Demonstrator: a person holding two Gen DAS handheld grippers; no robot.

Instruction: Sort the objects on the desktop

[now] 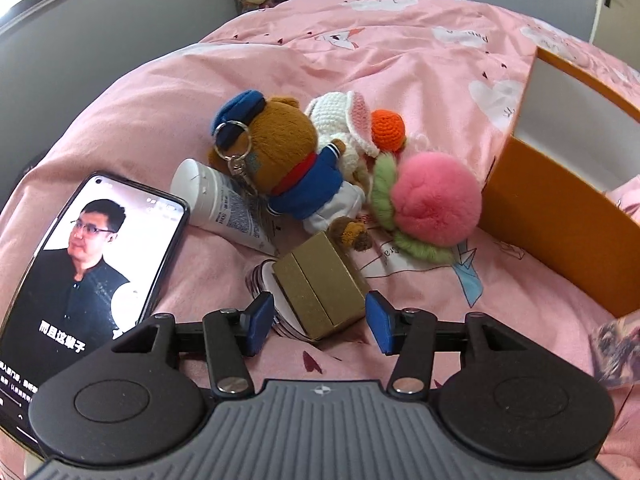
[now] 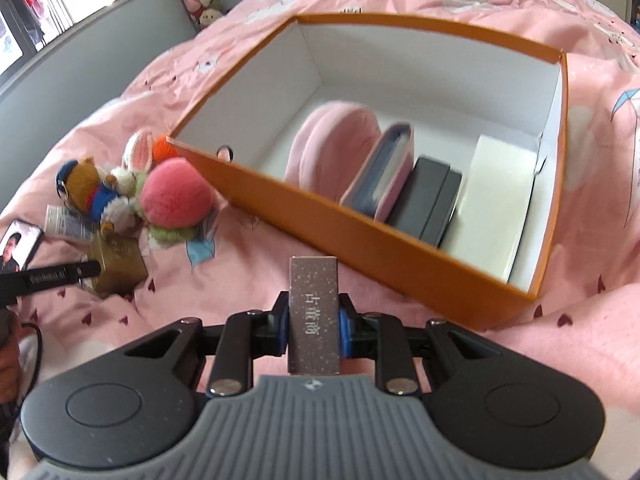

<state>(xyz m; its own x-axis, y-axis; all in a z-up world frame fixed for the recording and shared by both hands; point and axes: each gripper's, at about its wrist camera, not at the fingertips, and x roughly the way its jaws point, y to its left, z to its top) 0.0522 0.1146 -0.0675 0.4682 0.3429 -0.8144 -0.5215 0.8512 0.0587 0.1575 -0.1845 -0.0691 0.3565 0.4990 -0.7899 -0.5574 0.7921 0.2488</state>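
On the pink bed [image 2: 256, 264], just short of the orange box [image 2: 360, 240], the right gripper [image 2: 314, 320] has its fingers clenched on a slim speckled grey carton [image 2: 314, 312], which stands on end between the blue pads. Inside the box a pink pouch [image 2: 332, 144], a pink-edged case [image 2: 384, 168], a black case [image 2: 428, 204] and a white carton [image 2: 496, 204] stand in a row against the near wall.

The step in hand looks like carrying the grey carton over the near wall and setting it among those things. To do it well, lift it high enough to clear the orange rim, since a clipped edge could tip the light cardboard box. Free floor shows behind the row and left of the pouch, and either looks roomy enough. Lower the carton until it touches the floor before letting go, or it may topple onto the cases.

The left gripper [image 1: 318, 322] has its fingers spread, one to each side of a gold box [image 1: 320, 288] that lies partly on a striped thing, without touching it as far as I can tell. Close squarely on its long faces. The bear plush [image 1: 288, 152], white tube [image 1: 224, 204] and pink pompom [image 1: 434, 200] lie just beyond, so keep the fingers from dragging them. The phone [image 1: 92, 264] lies to the left.
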